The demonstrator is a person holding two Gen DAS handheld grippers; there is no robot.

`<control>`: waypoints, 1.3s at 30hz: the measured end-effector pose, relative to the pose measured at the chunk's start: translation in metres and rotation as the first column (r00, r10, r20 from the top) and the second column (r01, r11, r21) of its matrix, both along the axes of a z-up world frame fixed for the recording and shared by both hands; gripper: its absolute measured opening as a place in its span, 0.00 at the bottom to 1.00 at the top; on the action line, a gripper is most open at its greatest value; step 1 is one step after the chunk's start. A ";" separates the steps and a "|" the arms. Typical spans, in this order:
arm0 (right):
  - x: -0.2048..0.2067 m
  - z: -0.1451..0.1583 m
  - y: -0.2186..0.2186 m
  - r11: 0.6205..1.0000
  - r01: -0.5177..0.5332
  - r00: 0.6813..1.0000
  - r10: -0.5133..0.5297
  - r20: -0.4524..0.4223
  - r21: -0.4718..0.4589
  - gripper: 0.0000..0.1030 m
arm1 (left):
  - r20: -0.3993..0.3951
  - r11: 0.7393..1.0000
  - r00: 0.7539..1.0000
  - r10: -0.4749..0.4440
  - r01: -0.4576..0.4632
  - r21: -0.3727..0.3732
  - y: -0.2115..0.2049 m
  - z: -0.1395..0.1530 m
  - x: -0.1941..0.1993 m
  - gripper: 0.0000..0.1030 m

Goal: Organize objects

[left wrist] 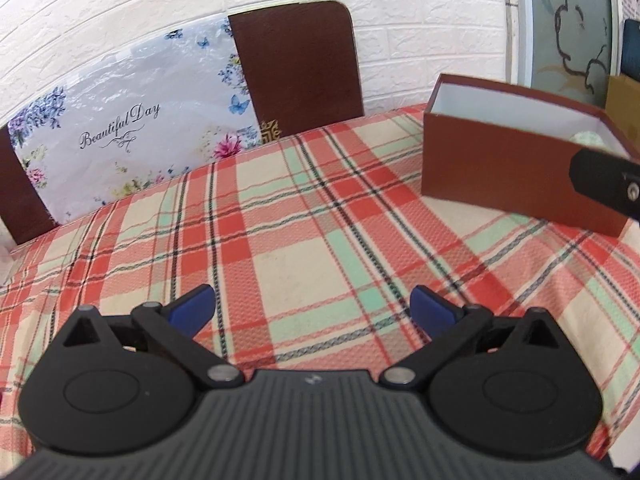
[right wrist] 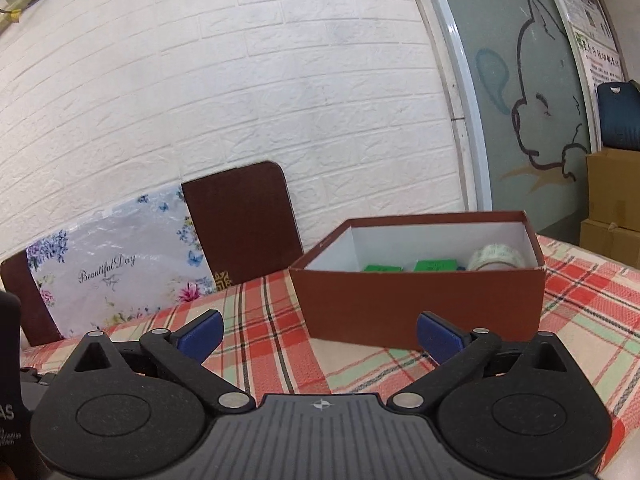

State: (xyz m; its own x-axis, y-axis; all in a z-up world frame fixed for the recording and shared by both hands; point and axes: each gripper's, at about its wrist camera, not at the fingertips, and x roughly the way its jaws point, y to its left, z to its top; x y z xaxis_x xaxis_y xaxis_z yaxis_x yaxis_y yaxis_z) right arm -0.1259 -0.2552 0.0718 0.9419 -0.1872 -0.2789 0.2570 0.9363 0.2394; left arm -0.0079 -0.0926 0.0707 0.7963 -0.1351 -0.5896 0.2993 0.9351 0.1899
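Observation:
A brown open box (right wrist: 420,304) with a white inside stands on the plaid tablecloth (right wrist: 280,360). In it I see two green packets (right wrist: 383,268) (right wrist: 435,265) and a roll of clear printed tape (right wrist: 496,258). My right gripper (right wrist: 320,330) is open and empty, just in front of the box's near wall. In the left wrist view the box (left wrist: 516,176) is at the right, and my left gripper (left wrist: 312,306) is open and empty over bare cloth (left wrist: 280,240). A black part of the right gripper (left wrist: 608,180) overlaps the box there.
A floral "Beautiful Day" board (left wrist: 132,128) and a dark brown panel (left wrist: 300,68) lean on the white brick wall behind the table. Cardboard boxes (right wrist: 616,208) and a blue bag (right wrist: 618,116) stand at the far right.

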 end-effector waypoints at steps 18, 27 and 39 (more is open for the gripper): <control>0.003 -0.014 0.006 0.998 0.049 0.998 -0.047 -0.046 0.036 0.99 | -0.095 0.997 0.995 -0.008 0.015 0.073 -0.005 -0.017 -0.007 1.00; 0.006 -0.019 0.006 0.996 0.073 0.996 -0.070 -0.063 0.046 0.99 | -0.136 0.996 0.991 -0.012 0.024 0.088 -0.009 -0.022 -0.006 1.00; 0.008 -0.023 0.006 0.995 0.084 0.994 -0.080 -0.075 0.059 0.99 | -0.155 0.995 0.988 -0.018 0.033 0.097 -0.010 -0.025 -0.005 1.00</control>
